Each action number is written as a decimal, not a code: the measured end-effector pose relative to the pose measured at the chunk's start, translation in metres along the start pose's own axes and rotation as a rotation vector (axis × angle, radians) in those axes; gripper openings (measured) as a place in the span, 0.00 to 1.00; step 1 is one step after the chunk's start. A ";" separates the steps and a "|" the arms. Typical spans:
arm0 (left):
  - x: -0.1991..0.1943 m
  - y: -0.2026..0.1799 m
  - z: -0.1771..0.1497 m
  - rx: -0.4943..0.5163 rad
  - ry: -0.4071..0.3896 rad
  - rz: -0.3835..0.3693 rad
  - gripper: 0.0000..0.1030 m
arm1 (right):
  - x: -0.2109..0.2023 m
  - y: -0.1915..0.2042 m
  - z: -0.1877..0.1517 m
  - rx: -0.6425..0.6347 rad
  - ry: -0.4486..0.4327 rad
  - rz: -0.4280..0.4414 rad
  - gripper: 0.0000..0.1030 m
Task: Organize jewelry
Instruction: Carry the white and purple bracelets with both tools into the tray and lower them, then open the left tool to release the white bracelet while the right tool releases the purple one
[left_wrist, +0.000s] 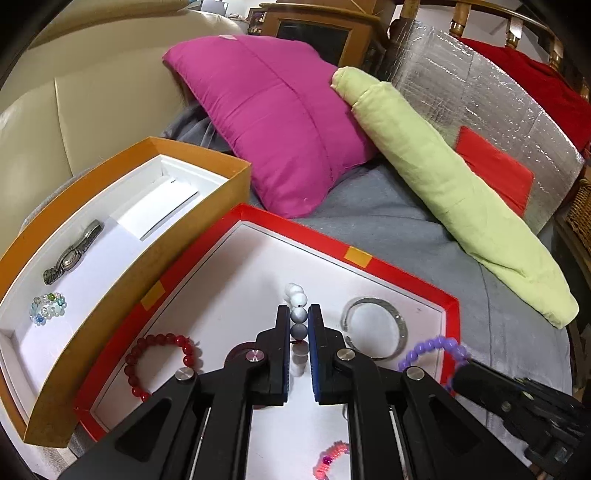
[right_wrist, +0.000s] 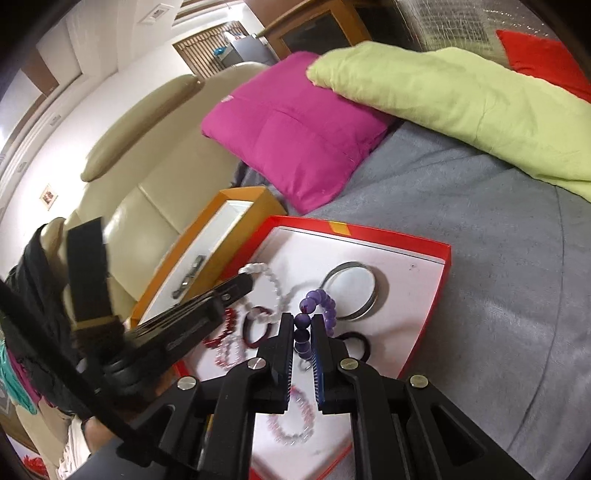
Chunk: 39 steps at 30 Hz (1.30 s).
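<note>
Gripping a white and grey bead bracelet (left_wrist: 298, 306), the left gripper (left_wrist: 298, 325) has its jaws nearly closed, pads pressing on the beads from both sides, above the white floor of the red tray (left_wrist: 369, 263). Right gripper (right_wrist: 303, 328): jaws likewise narrow, clamped on a purple bead bracelet (right_wrist: 320, 303) whose loop stands up past the fingertips, over the same tray.

Lying in the red tray: a silver bangle (left_wrist: 376, 326), a red bead bracelet (left_wrist: 162, 360) at the left side, a pink beaded piece (left_wrist: 330, 458) near the bottom edge, a dark hair tie (right_wrist: 356, 345) just behind the right gripper.

Orange box (left_wrist: 207, 218) touches the tray's left side. Its white insert holds a metal wristwatch (left_wrist: 72, 253) and, nearer, a small cluster of clear blue-green beads (left_wrist: 48, 308), the two apart.

Both containers rest on a grey blanket (left_wrist: 399, 221). Behind them: a magenta cushion (left_wrist: 280, 122), with a light green pillow (left_wrist: 443, 192) leaning against it.
</note>
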<state>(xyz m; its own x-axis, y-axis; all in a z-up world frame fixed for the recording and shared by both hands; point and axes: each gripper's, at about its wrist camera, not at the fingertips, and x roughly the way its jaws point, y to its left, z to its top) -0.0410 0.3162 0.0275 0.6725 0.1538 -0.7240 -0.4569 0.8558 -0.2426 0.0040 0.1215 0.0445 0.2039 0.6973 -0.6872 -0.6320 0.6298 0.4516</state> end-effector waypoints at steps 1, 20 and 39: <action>0.002 0.000 0.000 0.001 0.006 0.002 0.09 | 0.005 -0.006 0.001 0.012 0.007 -0.009 0.10; 0.026 -0.001 -0.013 0.034 0.081 0.066 0.09 | 0.029 -0.028 0.001 0.008 0.065 -0.113 0.10; 0.030 0.007 -0.015 0.006 0.102 0.090 0.09 | 0.043 -0.020 -0.002 -0.022 0.088 -0.149 0.10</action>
<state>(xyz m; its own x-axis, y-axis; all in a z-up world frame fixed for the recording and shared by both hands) -0.0327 0.3194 -0.0056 0.5664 0.1793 -0.8044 -0.5086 0.8441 -0.1700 0.0240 0.1383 0.0044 0.2308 0.5634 -0.7933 -0.6159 0.7158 0.3291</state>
